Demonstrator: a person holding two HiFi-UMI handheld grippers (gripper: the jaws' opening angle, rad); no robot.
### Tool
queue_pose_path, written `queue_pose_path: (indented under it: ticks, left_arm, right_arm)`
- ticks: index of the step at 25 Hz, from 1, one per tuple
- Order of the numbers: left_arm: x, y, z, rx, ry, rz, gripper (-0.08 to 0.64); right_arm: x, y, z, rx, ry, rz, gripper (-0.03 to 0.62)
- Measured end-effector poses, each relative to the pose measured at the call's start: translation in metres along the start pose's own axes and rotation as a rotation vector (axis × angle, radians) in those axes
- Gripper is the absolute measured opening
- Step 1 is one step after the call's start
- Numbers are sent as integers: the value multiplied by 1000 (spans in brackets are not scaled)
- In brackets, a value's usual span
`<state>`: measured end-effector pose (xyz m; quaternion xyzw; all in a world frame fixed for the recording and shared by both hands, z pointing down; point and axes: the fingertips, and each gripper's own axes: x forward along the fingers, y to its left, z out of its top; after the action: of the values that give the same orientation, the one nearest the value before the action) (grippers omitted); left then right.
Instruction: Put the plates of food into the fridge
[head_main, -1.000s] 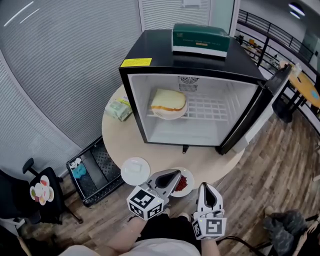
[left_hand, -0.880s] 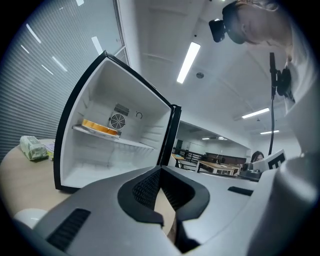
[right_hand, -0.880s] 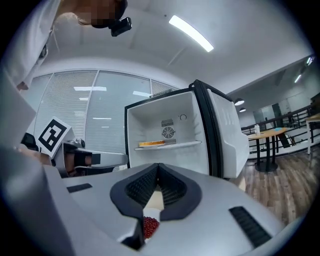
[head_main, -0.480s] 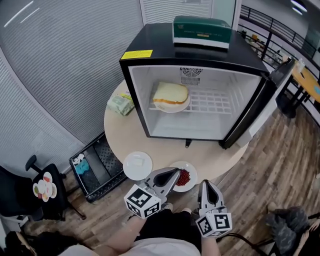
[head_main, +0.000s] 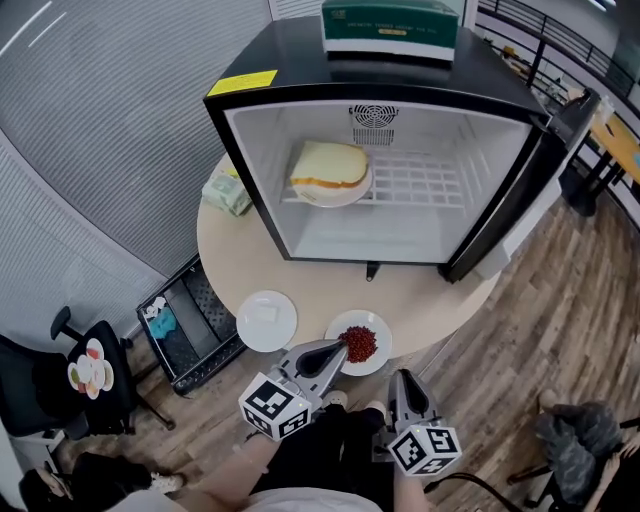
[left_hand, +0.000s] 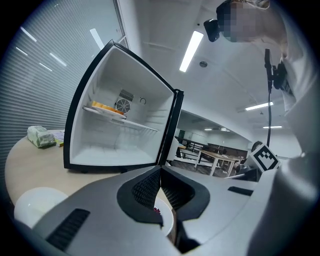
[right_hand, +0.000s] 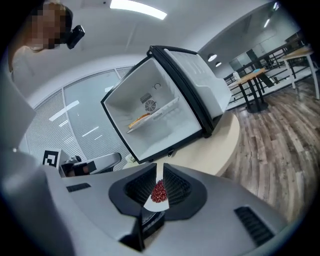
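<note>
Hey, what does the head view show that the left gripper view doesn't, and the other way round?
Only the head view: the green box on top of the fridge, and the black crate on the floor.

Only the left gripper view: the ceiling lights.

Both: the open fridge, the sandwich plate on its shelf, the green packet, the white plate and the plate of red food on the table.
</note>
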<state>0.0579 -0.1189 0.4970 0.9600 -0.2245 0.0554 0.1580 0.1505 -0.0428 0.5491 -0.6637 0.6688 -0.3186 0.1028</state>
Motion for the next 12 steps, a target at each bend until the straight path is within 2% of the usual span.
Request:
queue_pose_path:
  ticks: [3,7,9,12]
  left_arm:
    - [1,3,-10,-21,12,-1,5]
    - [1,6,-20,-33,24,1,5]
    - [-1,9,-27,-35,31,4,5]
    - [-5,15,-35,-31,31,10,5]
  right_arm:
    - [4,-7,-15,71,33,3,53]
    - [17,-15,-36,197,82,9,146]
    - [24,-19,-50,253,103,0,167]
    - [36,-27,-75,289,131,-14,169]
